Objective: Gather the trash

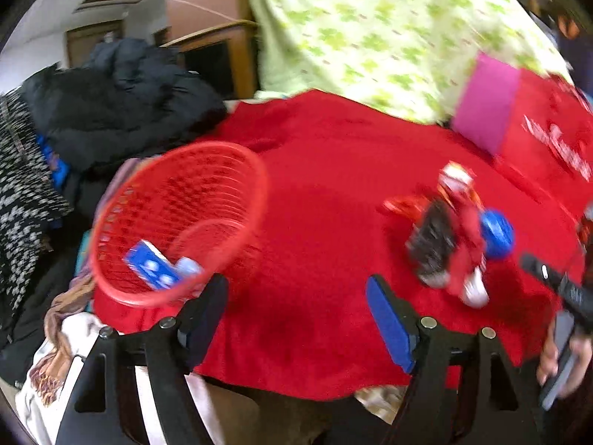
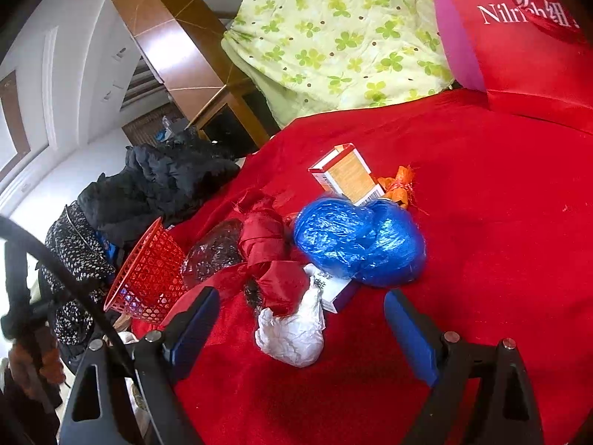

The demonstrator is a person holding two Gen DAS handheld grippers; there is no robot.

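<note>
My left tongs (image 1: pixel 296 319) stand wide and empty just beside the red basket (image 1: pixel 178 222), which already holds a blue carton (image 1: pixel 152 269) against its near wall. My right tongs (image 2: pixel 300 330) are wide too, with nothing between the pads, poised over the heap of trash still lying on the red cloth (image 2: pixel 481 185).

Everything left to collect sits in one cluster to the right of the basket. Nearest it is a clear crinkled wrapper (image 2: pixel 213 250), touching a knotted red ribbon (image 2: pixel 267 259). A crumpled white wad (image 2: pixel 291 330) lies at the near edge of the heap, closest to my right tongs. Behind it a blue plastic ball (image 2: pixel 357 241) rests on a small white box (image 2: pixel 333 289), and farther from the basket stand an orange-and-white carton (image 2: pixel 348 178) and a scrap of orange wrap (image 2: pixel 400 185).

All of it looks light. The white wad should be soft and springy, so I judge a squeeze across its middle would hold it best. The blue ball looks slick and bulky, likely to squirm from the pads unless pinched at a fold. The ribbon is limp and may drag its neighbours along. The cartons are stiff and thin-walled, best taken across their narrow faces. Past the heap a red bag (image 2: pixel 526 37) leans against green bedding (image 2: pixel 333 37).
</note>
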